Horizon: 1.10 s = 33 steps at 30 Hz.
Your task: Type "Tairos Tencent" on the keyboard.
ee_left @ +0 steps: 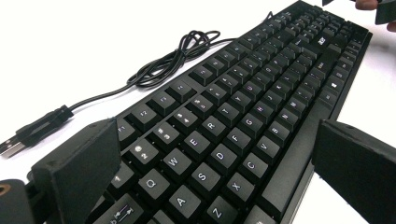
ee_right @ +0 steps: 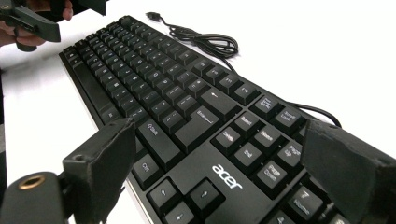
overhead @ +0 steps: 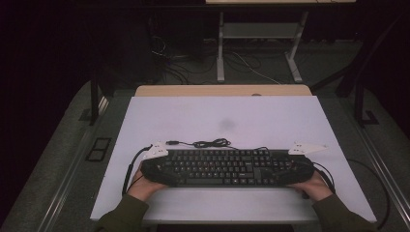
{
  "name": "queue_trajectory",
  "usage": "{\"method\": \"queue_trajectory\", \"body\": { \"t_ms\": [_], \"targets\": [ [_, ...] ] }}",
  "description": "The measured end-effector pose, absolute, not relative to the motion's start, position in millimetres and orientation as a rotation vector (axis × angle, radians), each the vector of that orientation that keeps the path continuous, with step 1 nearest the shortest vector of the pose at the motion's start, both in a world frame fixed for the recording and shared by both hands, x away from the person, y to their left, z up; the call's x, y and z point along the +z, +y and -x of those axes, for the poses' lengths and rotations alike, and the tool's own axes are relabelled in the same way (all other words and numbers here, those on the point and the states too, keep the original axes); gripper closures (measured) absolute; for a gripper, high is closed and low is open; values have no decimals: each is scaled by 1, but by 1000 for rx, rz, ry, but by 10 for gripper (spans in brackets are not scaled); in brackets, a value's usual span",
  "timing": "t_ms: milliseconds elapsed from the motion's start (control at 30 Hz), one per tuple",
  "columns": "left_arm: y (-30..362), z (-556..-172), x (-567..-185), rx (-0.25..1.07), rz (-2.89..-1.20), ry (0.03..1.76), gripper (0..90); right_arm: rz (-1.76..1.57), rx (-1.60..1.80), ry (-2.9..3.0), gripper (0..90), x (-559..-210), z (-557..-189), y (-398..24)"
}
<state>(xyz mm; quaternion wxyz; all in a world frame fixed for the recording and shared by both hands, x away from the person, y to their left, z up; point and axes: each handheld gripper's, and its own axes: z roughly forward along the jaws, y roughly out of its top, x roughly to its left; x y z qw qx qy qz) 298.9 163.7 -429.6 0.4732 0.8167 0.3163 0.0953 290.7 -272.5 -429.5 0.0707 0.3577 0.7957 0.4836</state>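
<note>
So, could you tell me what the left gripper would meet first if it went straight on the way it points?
Probably the keyboard itself: the left gripper straddles its end, jaws open, pointing along the key rows. Height above the keys is unclear.

Olive-green sleeves point(overhead: 126, 212) cover both forearms; each black gripper, left point(overhead: 157, 170) and right point(overhead: 295, 170), carries a pale three-cornered plate and trails a black cable.

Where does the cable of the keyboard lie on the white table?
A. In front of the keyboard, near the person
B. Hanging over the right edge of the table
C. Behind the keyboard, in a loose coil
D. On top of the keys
C: the cable lies loosely coiled on the table just beyond the far edge of the keyboard, its plug pointing left.
</note>
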Motion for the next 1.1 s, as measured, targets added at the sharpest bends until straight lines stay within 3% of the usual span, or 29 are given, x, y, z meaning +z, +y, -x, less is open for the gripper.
{"method": "queue_trajectory", "body": {
  "t_ms": [1100],
  "targets": [
    [145, -307, -430, 239, -1996, 750, 4, -997, 1479, 2428, 104, -424, -304, -244]
  ]
}}
